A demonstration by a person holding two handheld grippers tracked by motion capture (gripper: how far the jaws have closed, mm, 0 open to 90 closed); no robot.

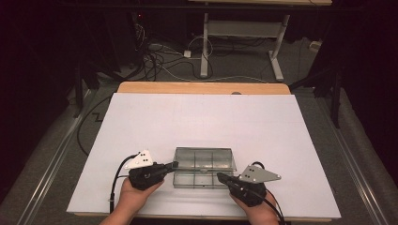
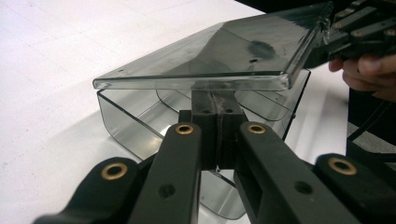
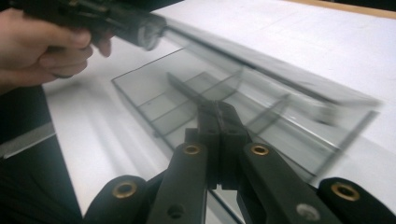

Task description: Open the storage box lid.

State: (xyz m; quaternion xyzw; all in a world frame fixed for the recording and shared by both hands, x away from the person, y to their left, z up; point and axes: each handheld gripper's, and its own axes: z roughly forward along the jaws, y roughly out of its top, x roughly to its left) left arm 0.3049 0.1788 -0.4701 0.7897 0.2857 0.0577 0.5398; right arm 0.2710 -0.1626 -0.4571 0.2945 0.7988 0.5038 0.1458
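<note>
the left gripper (image 1: 174,164), low and left of centre in the high view, is seen with its jaws pressed together under the near edge of the clear lid (image 2: 219,58); whether the lid is pinched or merely propped cannot be told. the right gripper (image 1: 219,176), low and right of centre, is clenched with its tips at the front wall of the clear compartment box (image 1: 204,180). the step in hand is judged to be the raising of the hinged lid while the box is steadied. a steady upward swing is called for next, with the base kept pinned to the white table (image 1: 155,122).
</note>
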